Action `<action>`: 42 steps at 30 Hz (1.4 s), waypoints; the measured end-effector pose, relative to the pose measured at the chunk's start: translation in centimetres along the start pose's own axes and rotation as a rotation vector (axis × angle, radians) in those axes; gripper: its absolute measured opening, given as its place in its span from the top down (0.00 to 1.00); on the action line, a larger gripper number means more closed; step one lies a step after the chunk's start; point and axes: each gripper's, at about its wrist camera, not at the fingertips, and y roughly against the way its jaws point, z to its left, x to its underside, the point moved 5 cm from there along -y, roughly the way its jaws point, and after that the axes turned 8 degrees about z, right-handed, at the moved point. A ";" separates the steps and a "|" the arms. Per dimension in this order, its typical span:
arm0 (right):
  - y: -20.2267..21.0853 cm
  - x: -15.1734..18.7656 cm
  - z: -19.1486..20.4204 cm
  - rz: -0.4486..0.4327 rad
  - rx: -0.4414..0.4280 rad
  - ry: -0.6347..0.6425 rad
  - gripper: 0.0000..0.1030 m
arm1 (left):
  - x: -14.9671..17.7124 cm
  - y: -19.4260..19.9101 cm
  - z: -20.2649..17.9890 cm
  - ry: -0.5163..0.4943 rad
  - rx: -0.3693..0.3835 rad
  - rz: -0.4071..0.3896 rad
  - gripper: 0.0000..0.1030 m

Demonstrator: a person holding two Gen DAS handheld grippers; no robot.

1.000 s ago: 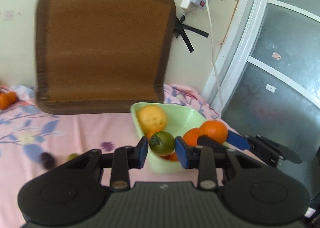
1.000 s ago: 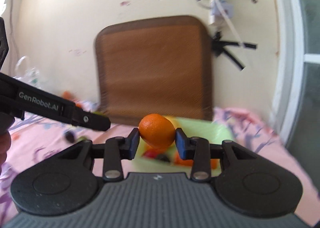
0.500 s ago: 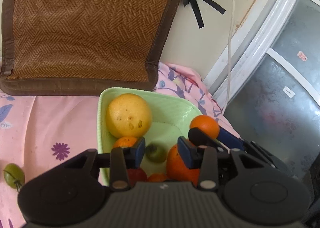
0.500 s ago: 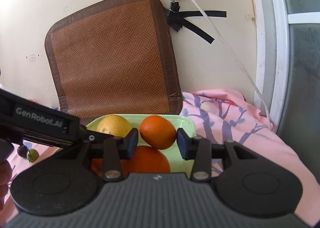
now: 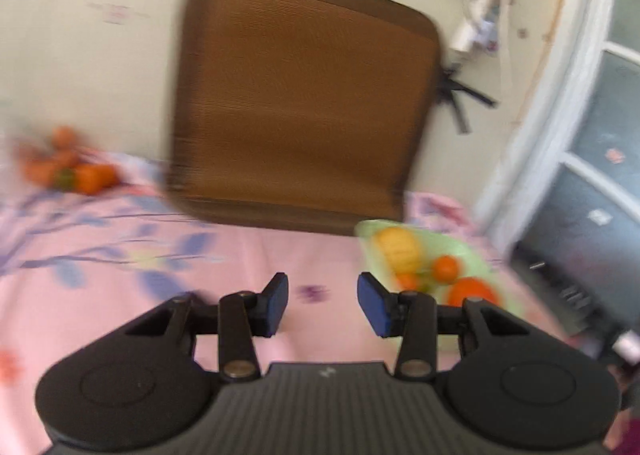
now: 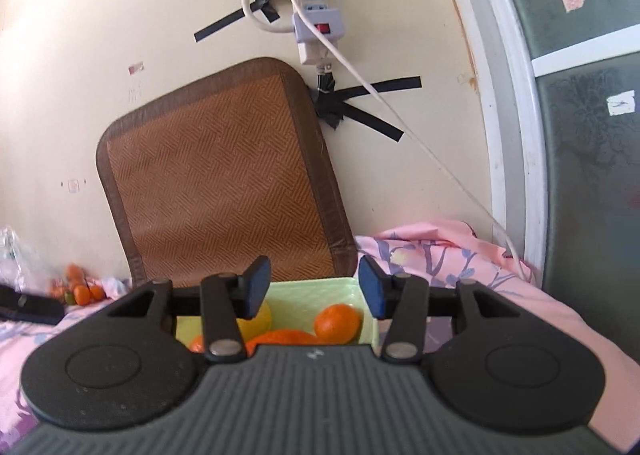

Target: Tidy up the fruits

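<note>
A pale green basket (image 5: 472,251) sits on the pink floral sheet at the right and holds a yellow fruit (image 5: 398,249) and several oranges (image 5: 445,268). My left gripper (image 5: 322,305) is open and empty, above the sheet to the basket's left; this view is blurred. My right gripper (image 6: 312,287) is open and empty just above the same basket (image 6: 320,293), where an orange (image 6: 338,323) lies beside the yellow fruit (image 6: 258,319).
A brown woven mat (image 6: 216,183) leans on the wall behind the basket. More small oranges (image 5: 76,171) lie far left on the sheet (image 5: 120,287). A power strip and cable (image 6: 316,27) hang on the wall. A glass door (image 6: 592,135) stands at the right.
My left gripper dropped the green fruit into the basket, then pulled back left and opened wide. My right gripper released its orange into the basket and opened.
</note>
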 end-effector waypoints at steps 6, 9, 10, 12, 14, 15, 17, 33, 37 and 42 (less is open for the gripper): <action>3.5 1.7 5.7 0.025 -0.133 0.046 0.50 | 3.5 0.9 3.6 0.014 -0.188 0.020 0.62; 5.0 4.0 8.5 0.071 -0.160 0.053 0.50 | 4.4 0.4 3.4 -0.001 -0.201 0.034 0.62; 5.4 4.7 9.4 0.089 -0.154 0.062 0.50 | 4.6 0.2 3.2 -0.010 -0.198 0.038 0.62; 5.9 5.5 10.4 0.119 -0.158 0.057 0.50 | 5.3 -0.2 2.6 -0.028 -0.195 0.045 0.61; 6.2 6.1 10.8 0.136 -0.162 0.021 0.50 | 5.8 -0.5 2.2 -0.048 -0.197 0.052 0.60; 6.1 6.5 10.9 0.144 -0.158 0.007 0.50 | 6.0 -0.6 1.8 -0.067 -0.211 0.051 0.60; 5.4 7.2 10.9 0.183 -0.126 0.000 0.50 | 6.1 -0.3 1.3 -0.090 -0.223 0.029 0.58; 5.1 7.3 9.4 0.182 -0.086 -0.108 0.49 | 6.4 0.2 0.2 -0.159 -0.238 -0.021 0.53; 5.2 7.2 9.2 0.172 -0.081 -0.122 0.49 | 6.4 0.3 0.1 -0.168 -0.234 -0.026 0.52; 5.3 7.1 8.8 0.162 -0.072 -0.148 0.49 | 6.4 0.4 0.1 -0.169 -0.229 -0.030 0.52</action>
